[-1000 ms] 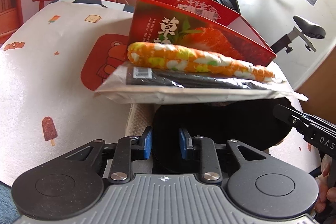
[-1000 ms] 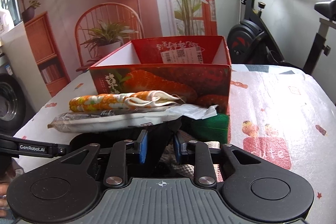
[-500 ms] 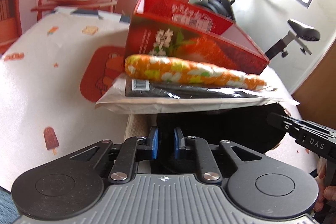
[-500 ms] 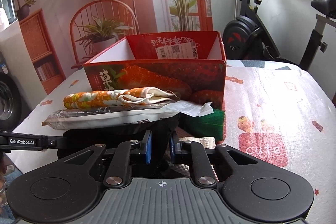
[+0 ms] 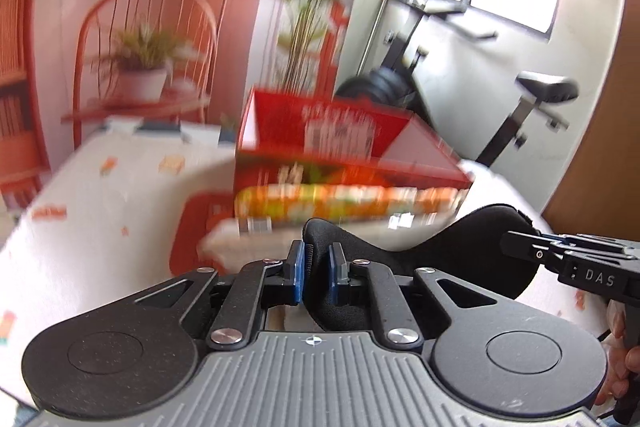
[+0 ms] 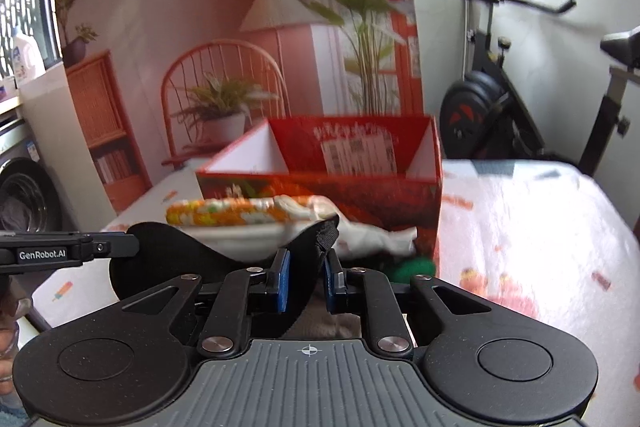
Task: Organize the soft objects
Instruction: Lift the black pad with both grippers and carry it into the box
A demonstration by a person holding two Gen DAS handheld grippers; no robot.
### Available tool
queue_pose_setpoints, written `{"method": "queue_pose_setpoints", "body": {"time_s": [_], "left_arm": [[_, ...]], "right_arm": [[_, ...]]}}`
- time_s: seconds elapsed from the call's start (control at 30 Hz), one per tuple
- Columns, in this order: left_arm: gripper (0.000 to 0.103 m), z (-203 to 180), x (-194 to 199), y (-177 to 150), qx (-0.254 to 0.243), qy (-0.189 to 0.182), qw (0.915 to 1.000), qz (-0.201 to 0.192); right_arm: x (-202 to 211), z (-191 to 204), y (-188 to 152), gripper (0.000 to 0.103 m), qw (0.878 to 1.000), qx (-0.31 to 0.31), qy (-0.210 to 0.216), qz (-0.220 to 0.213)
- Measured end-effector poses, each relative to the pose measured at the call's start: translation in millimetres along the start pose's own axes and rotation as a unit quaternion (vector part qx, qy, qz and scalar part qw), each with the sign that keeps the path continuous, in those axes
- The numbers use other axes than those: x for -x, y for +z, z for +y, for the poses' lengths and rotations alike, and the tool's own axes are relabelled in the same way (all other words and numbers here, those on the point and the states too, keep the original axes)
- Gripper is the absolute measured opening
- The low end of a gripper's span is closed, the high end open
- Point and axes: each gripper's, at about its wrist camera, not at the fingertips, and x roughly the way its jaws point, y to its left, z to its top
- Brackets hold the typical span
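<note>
**Counter scene with a black soft item held at both ends**

Patterned cloth covers the counter [image 6: 520,227]. From left to right in the right wrist view: a potted plant [image 6: 218,107] on a chair behind, an open red box [image 6: 340,167], an exercise bike [image 6: 500,87]. An orange floral roll [image 6: 240,213] on a white packet [image 6: 368,239] lies against the box front, between the box and the grippers. The left gripper [image 5: 317,273] and right gripper [image 6: 305,281] are each clamped on an end of the black soft item [image 5: 440,251], raised just in front of the roll.
</note>
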Motion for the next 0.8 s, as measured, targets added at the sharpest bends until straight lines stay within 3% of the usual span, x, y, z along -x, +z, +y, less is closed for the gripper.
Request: {"method": "queue_pose_setpoints", "body": {"time_s": [0.2,0.43,0.6,0.8], "left_arm": [[0.013,-9,31,33,-0.024,-0.004,0.9968,-0.075],[0.013,-31,11,67,-0.075,0.023,0.9908,-0.11],[0.013,-36,-30,102,-0.097,0.054,0.9873,-0.113],[0.013,-35,-80,141,-0.123,0.087,0.9831,-0.104]], "right_arm": [[24,1,25,0.015,0.999,0.006,0.007,-0.053],[4,2,66,0.014,0.997,0.034,0.015,-0.07],[-40,-1,107,0.014,0.994,0.08,0.007,-0.075],[-108,-19,150,0.014,0.996,0.073,0.0,-0.043]]}}
